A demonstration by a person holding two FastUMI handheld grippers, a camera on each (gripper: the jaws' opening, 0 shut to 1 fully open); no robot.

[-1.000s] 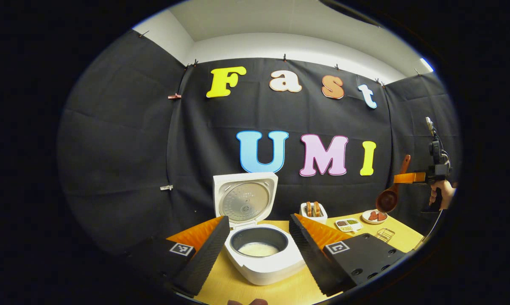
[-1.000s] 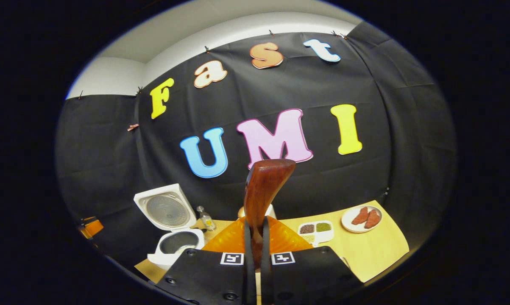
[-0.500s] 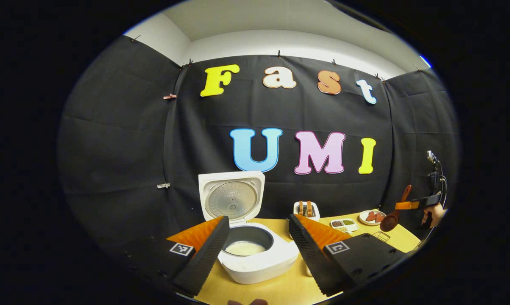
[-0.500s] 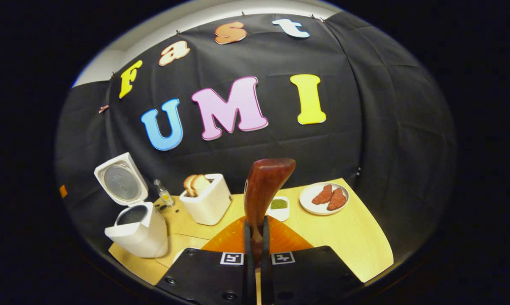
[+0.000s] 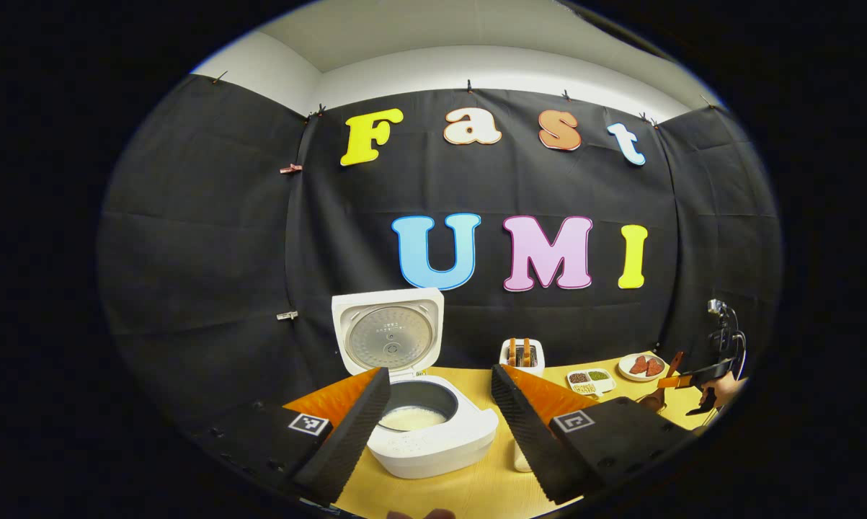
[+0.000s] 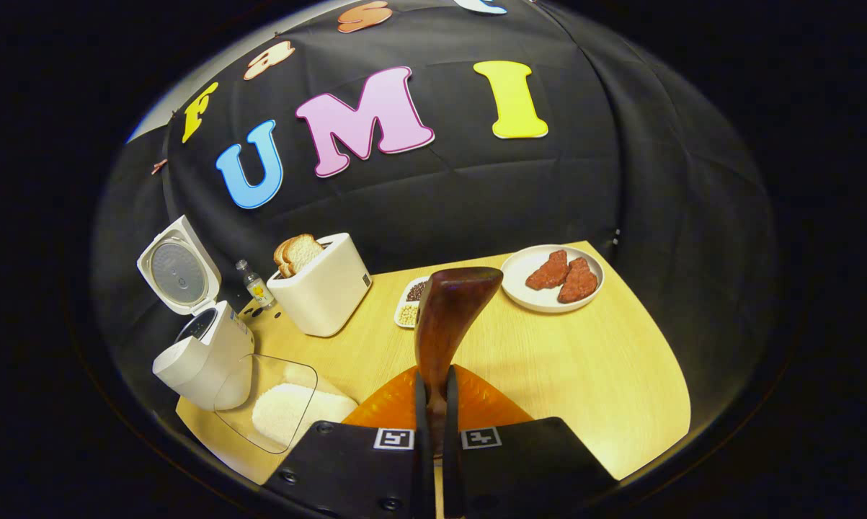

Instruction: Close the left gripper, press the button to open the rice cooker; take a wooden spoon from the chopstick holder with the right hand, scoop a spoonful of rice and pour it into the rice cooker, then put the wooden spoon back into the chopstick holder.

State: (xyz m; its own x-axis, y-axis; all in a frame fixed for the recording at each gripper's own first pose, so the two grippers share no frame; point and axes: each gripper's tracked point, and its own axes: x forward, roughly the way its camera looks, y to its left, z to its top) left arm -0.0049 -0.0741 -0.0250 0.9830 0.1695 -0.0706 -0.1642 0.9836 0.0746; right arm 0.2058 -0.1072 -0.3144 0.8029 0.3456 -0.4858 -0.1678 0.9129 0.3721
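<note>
Rice cooker [image 5: 433, 425] stands on the wooden table [image 6: 584, 375] with its lid tipped up and back, and a pale layer of rice shows in the dark inner pot. In the left gripper view, the left gripper [image 5: 440, 425] hangs just in front of the cooker with its two fingers spread wide, one to either side of the pot and touching nothing.

In the right gripper view, the right gripper [image 6: 434, 404] has both fingers clamped on the handle of the wooden spoon [image 6: 447, 317], which stands up from between them, above the table and well to the right of the cooker [image 6: 202, 346]. Just beside the cooker, on its right, lies a clear container of white rice [image 6: 282, 411]. Behind that container, further right of the cooker, sits a white toaster [image 6: 321, 288] with slices of bread in its slots, and a small bottle [image 6: 258, 288] stands between cooker and toaster. A divided dish of grains [image 6: 409, 303] lies past the toaster, partly hidden by the spoon, and a plate with two reddish pieces [image 6: 552, 277] is furthest from the cooker.
</note>
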